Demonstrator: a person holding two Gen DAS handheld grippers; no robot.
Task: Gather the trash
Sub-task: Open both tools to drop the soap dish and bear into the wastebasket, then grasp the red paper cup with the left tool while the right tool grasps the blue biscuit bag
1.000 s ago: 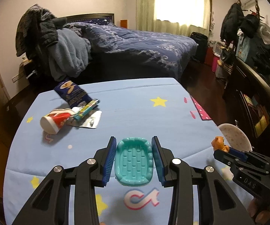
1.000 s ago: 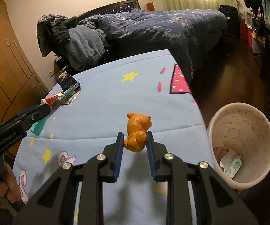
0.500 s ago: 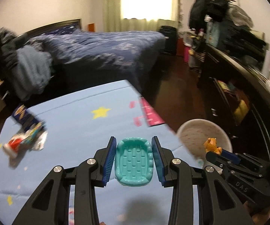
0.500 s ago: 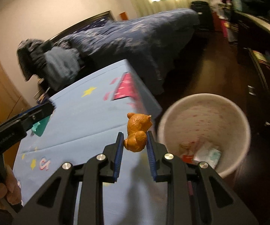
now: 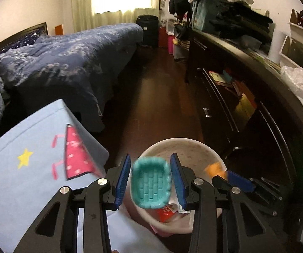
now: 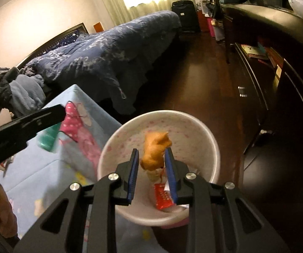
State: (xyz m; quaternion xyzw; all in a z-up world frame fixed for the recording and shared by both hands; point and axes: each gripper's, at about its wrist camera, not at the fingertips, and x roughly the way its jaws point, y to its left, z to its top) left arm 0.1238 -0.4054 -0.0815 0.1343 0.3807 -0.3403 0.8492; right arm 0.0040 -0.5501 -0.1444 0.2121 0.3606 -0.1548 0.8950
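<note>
Both grippers hang over the speckled bin (image 6: pixel 212 145) beside the table (image 5: pixel 25 181), the left gripper (image 5: pixel 149 181) parted around the teal tray (image 5: pixel 150 184) and the right gripper (image 6: pixel 152 164) loosening round the orange toy (image 6: pixel 154 152), seemingly so both drop inside.

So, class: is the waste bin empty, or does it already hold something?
Not empty. The waste bin already holds a red wrapper and pale scraps at its bottom.
</note>
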